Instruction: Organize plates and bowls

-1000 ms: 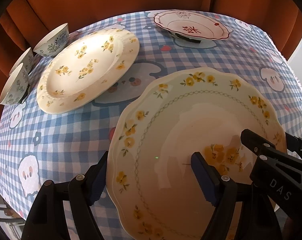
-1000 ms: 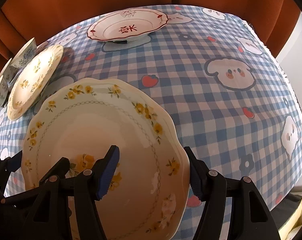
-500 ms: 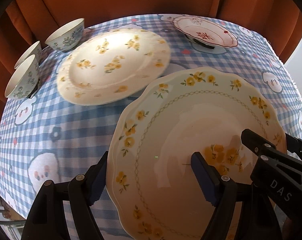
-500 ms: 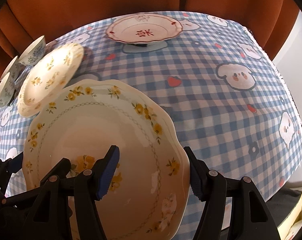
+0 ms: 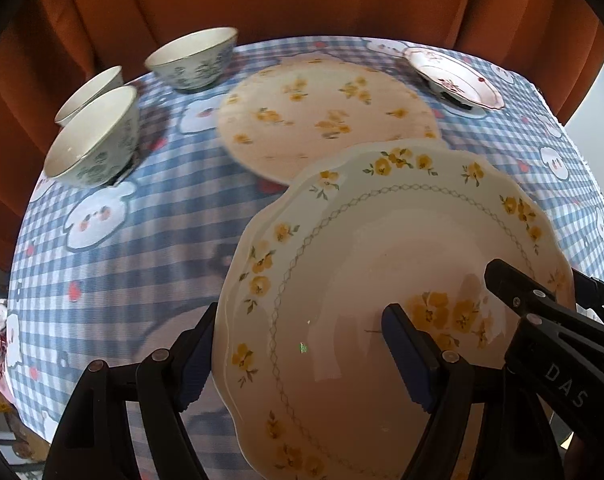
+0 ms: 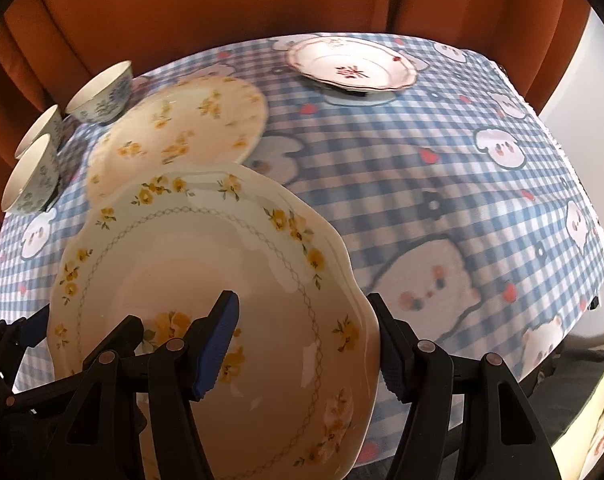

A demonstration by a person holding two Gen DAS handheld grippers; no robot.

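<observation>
Against rust curtains, the checked tablecloth [image 5: 113,280] carries, left to right, three bowls [image 5: 97,140], a flat floral plate [image 5: 322,116] and a red-trimmed dish [image 5: 454,76]. We hold the scalloped plate [image 5: 382,280] above the cloth, overlapping the flat plate's near edge in view. The left gripper [image 5: 297,352] and right gripper [image 6: 302,344] each clamp an opposite rim, where this stiff, glossy, breakable plate seems likeliest to slip.

1. "DAS" in pale capital letters stands on the black body of the right claw [image 5: 562,376], seen at the lower right edge of the left wrist view.
2. The red mark at the centre of the red-rimmed plate [image 6: 352,65] is too small to read as writing.
</observation>
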